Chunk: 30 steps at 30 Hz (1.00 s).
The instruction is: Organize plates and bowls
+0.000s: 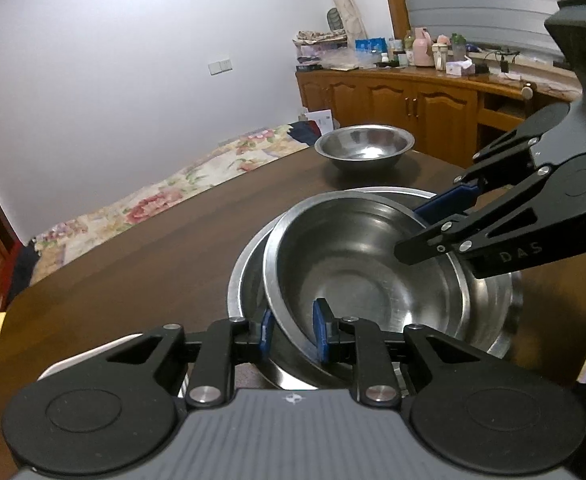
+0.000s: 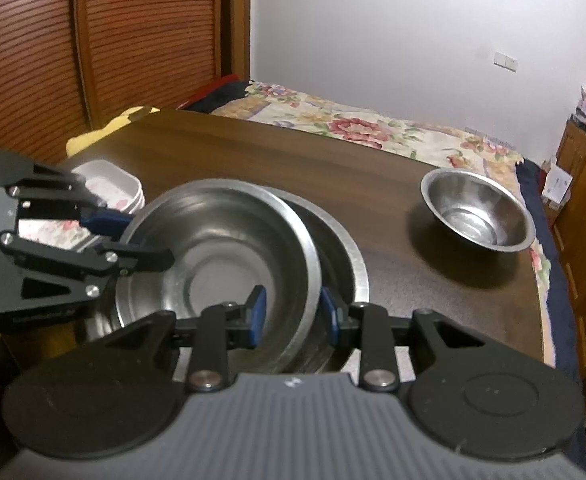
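Bowl (image 1: pixel 357 264) rim between both grippers' pads

Bare tabletop (image 2: pixel 253 152) open between nested bowls (image 2: pixel 221 248) and small bowl (image 2: pixel 478 210); white dishes (image 2: pixel 111 186) seemingly crowd far side.

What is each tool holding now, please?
Left tool: closed on the rim of the upper steel bowl.
Right tool: closed on the same bowl's opposite rim.

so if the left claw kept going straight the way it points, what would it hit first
The steel bowl it already straddles: its rim sits between the left claw pads, so it would likely push into that bowl's inner wall first.
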Available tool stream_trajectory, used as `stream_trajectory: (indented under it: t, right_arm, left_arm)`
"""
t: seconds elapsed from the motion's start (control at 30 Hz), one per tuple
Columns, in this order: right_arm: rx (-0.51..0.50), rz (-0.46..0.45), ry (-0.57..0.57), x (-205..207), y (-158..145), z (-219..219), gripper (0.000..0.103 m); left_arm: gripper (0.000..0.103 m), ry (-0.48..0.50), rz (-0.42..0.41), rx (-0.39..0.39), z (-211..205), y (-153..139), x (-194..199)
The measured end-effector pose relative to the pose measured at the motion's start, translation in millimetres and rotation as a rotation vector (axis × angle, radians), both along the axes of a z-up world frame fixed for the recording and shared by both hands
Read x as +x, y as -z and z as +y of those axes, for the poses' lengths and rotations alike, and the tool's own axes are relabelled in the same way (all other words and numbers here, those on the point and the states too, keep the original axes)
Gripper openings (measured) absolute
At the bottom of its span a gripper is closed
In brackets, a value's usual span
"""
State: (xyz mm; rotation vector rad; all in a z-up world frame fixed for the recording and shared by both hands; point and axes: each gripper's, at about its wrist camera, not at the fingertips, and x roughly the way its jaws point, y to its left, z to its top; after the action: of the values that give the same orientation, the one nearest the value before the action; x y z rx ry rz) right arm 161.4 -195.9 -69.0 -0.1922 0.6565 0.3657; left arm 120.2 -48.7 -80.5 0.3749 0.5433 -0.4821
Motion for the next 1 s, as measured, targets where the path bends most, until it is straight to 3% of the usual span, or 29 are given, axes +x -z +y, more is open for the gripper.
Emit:
stream_trajectory:
  t: [0.23, 0.43, 1.0]
  right_arm:
    - [-0.019, -0.007, -0.012, -1.4, -1.0, -0.1, 0.031]
    - [-0.03, -0.003, -0.019, -3.4, -2.3, 1.8, 0.031]
    - [0.034, -0.021, 0.003, -9.9, -9.2, -10.3, 0.029]
  left_arm:
    - [0.024, -0.009, -0.007, -0.006, 0.6, 0.5, 3.4]
    - [0.024, -0.024, 0.024, -0.075, 7.1, -0.8, 8.1]
    - [0.024, -0.041, 0.047, -0.153, 10.8, -6.0, 12.3]
